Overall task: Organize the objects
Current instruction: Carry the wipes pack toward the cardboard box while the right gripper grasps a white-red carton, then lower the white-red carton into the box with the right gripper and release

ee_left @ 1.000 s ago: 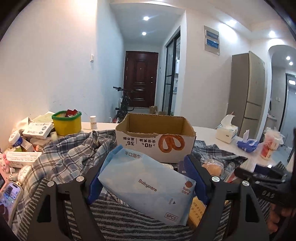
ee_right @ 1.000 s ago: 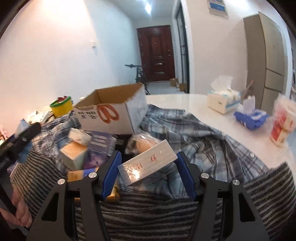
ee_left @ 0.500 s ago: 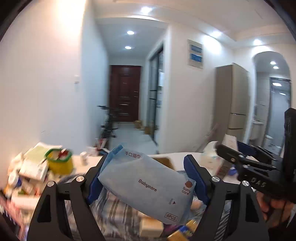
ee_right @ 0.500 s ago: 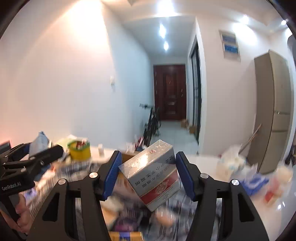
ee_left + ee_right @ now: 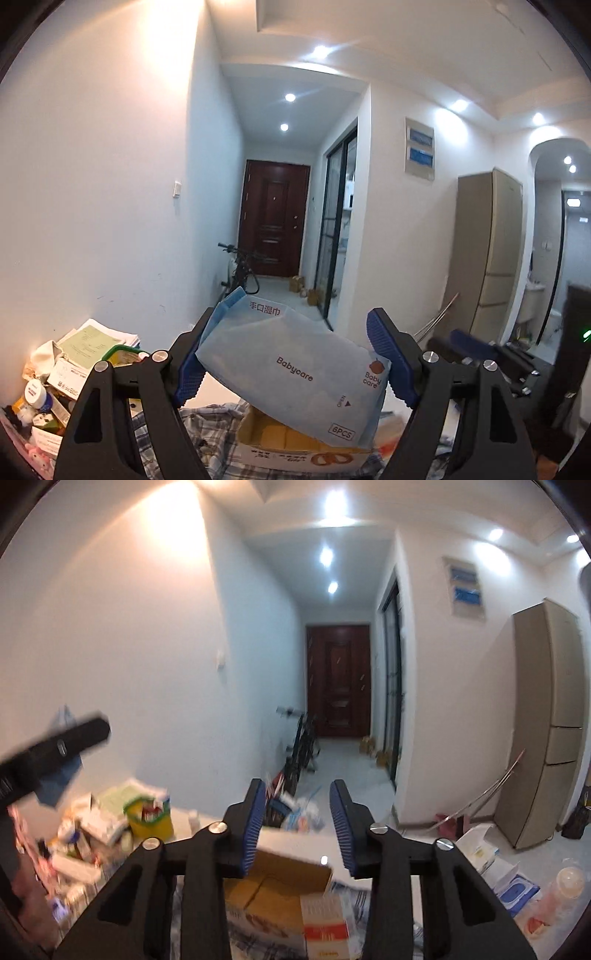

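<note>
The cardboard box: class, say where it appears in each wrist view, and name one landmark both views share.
Left wrist view: the cardboard box sits at bottom centre, partly behind the wipes pack held in the left gripper.
Right wrist view: the cardboard box sits at bottom centre, below the open right gripper.
Shared landmark: the dark door.

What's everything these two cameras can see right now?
wipes pack: one, pale blue, clamped in the left gripper above the box
cardboard box: one, brown, open, on the table
red-and-white box: one, at the cardboard box's near right corner, blurred
yellow tub: one, green-rimmed, left on the table
plaid cloth: blue-grey, under the cardboard box
door: one, dark red, hallway end
bicycle: one, black, in the hallway
left gripper: black, blue pads
right gripper: black, blue pads, nothing between them
</note>
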Tool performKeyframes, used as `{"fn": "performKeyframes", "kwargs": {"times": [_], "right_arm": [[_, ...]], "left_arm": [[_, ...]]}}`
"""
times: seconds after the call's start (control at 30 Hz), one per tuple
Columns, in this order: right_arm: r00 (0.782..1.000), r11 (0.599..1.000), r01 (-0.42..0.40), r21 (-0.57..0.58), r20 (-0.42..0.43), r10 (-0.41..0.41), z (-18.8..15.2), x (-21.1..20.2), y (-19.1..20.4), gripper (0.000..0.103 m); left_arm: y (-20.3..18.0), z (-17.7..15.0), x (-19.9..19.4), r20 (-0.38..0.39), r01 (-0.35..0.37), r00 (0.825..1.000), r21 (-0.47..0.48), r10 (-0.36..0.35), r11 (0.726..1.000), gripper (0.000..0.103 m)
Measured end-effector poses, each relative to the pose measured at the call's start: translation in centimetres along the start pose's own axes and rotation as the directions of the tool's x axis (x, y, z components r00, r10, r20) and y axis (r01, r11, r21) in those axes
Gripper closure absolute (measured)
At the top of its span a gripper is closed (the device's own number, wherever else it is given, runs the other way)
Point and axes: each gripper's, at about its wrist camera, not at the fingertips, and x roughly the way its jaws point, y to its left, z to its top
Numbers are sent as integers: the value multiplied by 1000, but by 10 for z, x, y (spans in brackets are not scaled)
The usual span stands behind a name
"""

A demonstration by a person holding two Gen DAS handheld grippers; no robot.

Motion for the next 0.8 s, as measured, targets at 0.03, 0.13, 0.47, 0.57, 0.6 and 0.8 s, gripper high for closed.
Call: {"fn": "performKeyframes", "kwargs": {"times": [0.03,0.13,0.47,0.57,0.6,0.8], "right_arm": [[997,999,-44,6,-59,44,-10,18,0,70],[975,991,-94,99,-192,112,-38,57,-12,74],[949,991,-62,121,-301,96,-65,87,-36,75],[940,993,-50,107,-331,83,-70,75,-46,75],[935,994,-33,105,-347,67,-75,71,-52,75],[901,979,162,121,-422,-97,-120,50,-106,41]], "left_arm": [[1,-6,5,-12,-19,1000,10,19,1000,21],[9,-37,40,-123,-41,992,14,42,999,21],[18,-94,131,-373,48,926,-44,-61,998,21],[14,-101,135,-417,63,906,-29,-69,998,21],[10,-102,137,-426,67,903,-11,-65,998,21],[-25,-120,128,-469,97,881,53,-61,994,21]]}}
